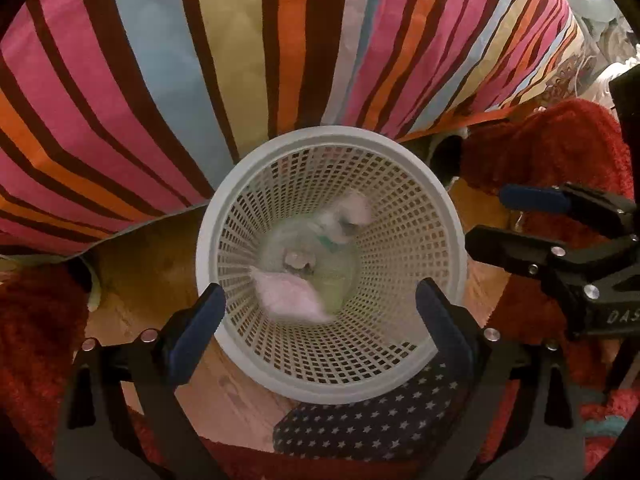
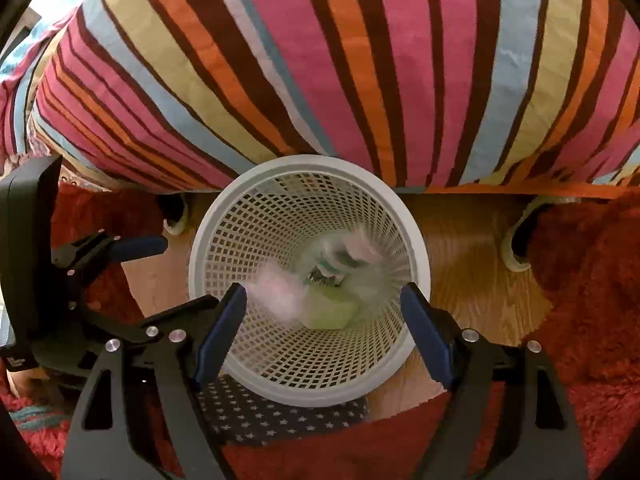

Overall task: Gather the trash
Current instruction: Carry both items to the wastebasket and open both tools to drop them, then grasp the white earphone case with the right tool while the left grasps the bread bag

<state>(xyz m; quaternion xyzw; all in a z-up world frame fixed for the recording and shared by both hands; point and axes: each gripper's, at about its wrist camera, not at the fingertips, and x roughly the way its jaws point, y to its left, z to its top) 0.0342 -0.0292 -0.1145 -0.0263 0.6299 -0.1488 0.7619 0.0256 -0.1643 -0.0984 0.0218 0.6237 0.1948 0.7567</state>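
Observation:
A white mesh wastebasket (image 1: 424,216) stands on the wood floor against a striped bed; it also shows in the right wrist view (image 2: 224,240). Inside lie crumpled pink and white tissues (image 1: 290,294), a clear plastic piece and a pale green item (image 2: 330,312). A blurred pink tissue (image 2: 276,294) is inside the basket, in motion. My left gripper (image 1: 320,316) is open and empty above the basket's near rim. My right gripper (image 2: 322,326) is open and empty above the same rim; it also shows at the right of the left wrist view (image 1: 494,216).
The striped bedspread (image 1: 240,60) hangs down behind the basket. Red shaggy rugs (image 2: 592,280) lie on both sides of the wood floor (image 2: 472,264). A dark star-patterned cloth (image 1: 372,420) lies on the floor in front of the basket.

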